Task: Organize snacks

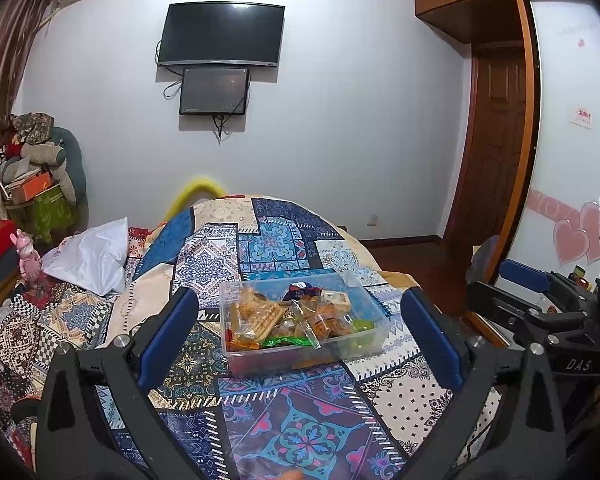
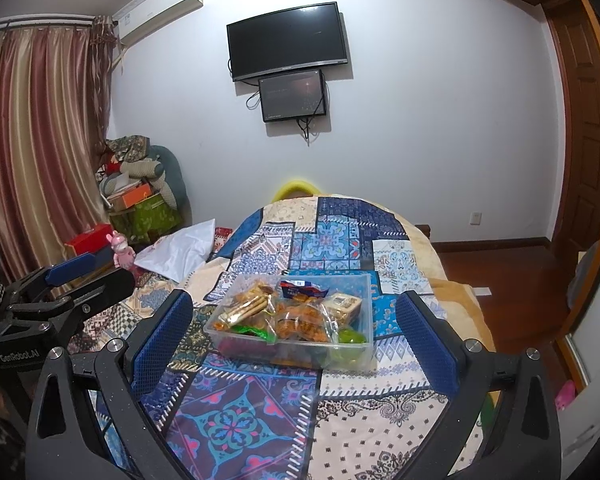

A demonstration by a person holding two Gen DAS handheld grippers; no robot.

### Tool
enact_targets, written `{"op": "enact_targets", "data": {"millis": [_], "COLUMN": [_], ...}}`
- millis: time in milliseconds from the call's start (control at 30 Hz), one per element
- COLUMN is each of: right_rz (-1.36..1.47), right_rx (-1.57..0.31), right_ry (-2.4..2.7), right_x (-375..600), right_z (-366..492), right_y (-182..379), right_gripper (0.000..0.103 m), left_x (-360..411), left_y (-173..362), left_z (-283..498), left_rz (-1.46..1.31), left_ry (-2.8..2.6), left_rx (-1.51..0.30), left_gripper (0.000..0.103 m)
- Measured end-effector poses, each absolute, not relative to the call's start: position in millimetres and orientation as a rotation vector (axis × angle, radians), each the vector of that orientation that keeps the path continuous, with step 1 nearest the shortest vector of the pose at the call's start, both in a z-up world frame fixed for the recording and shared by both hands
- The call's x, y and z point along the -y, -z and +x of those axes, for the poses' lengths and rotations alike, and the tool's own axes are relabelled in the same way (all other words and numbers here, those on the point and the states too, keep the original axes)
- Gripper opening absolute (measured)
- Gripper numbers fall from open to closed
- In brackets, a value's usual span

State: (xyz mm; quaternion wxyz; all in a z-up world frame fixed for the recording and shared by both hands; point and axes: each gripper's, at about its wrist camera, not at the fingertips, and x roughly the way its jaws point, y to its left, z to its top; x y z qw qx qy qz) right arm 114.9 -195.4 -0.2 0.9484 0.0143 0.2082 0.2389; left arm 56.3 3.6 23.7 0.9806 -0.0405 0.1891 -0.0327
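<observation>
A clear plastic box (image 1: 374, 322) full of wrapped snacks stands on the patterned bedspread; it also shows in the right wrist view (image 2: 366, 280). Inside lie biscuit packs (image 1: 260, 318), orange snack bags (image 2: 300, 322), a blue-red packet (image 2: 302, 290) and a green jelly cup (image 2: 350, 338). My left gripper (image 1: 300, 336) is open and empty, its blue pads wide apart just in front of the box. My right gripper (image 2: 294, 338) is open and empty, also just short of the box. Each gripper shows in the other's view, the right (image 1: 540, 300) and the left (image 2: 60, 292).
The patchwork bedspread (image 1: 300, 432) covers the bed. A white pillow (image 1: 92, 258) and a pink toy figure (image 1: 28, 258) lie at the left. A pile of boxes and cushions (image 2: 140, 184) stands in the far corner. A wooden wardrobe and door (image 1: 496, 152) are on the right.
</observation>
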Motion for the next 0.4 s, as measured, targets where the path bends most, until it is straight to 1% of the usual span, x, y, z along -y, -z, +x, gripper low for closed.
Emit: {"op": "enact_targets", "data": {"millis": [400], "right_rz": [0.024], "right_rx": [-0.442], "right_ry": [-0.482], "right_x": [194.8], "right_z": [117.5], "right_y": [4.9], "right_gripper": [0.101], "left_x": [-3.6], "left_y": [-16.8], "left_z": [59.4], "left_rz": [-0.088], "left_ry": [0.068], "left_rx": [-0.397], "left_gripper": [0.103]}}
